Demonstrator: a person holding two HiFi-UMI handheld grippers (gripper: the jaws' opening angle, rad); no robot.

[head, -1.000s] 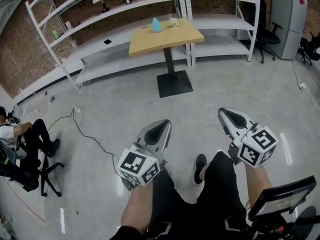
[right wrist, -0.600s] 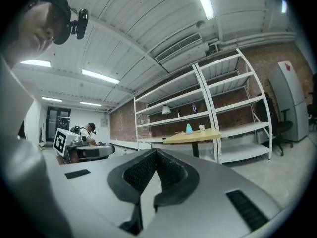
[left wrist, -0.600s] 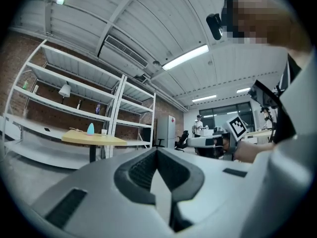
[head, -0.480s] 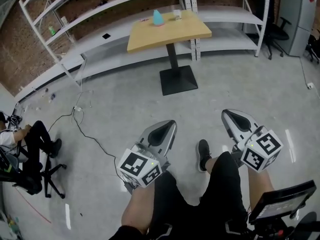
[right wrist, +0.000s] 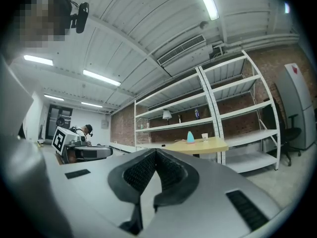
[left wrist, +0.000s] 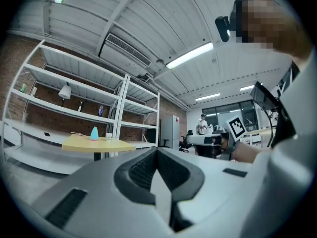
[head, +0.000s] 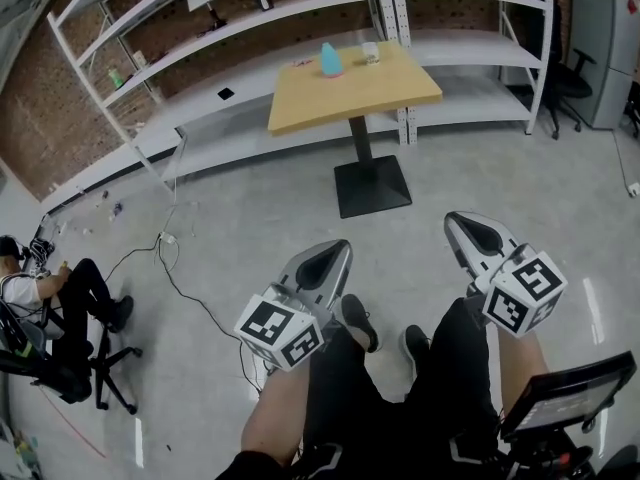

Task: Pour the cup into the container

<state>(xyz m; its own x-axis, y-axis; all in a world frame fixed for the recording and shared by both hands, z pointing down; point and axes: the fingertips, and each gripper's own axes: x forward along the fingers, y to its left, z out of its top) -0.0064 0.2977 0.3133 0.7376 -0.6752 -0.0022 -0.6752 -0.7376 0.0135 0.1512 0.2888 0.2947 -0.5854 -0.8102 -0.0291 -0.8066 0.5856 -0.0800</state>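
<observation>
I've got a wooden table (head: 360,98) standing on the concrete floor (head: 230,238), with a teal cone-shaped thing (head: 330,60) and probably a small cup (head: 371,53) on top.

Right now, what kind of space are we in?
Likely an industrial-style lab or workshop: white metal shelving along a brick wall, a bare concrete floor, and a lone wooden pedestal table.

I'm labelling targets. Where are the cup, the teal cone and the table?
cup (head: 371,52): head view, its side wall.
teal cone (head: 330,61): head view, its middle.
table (head: 365,93): head view, bare top.
</observation>
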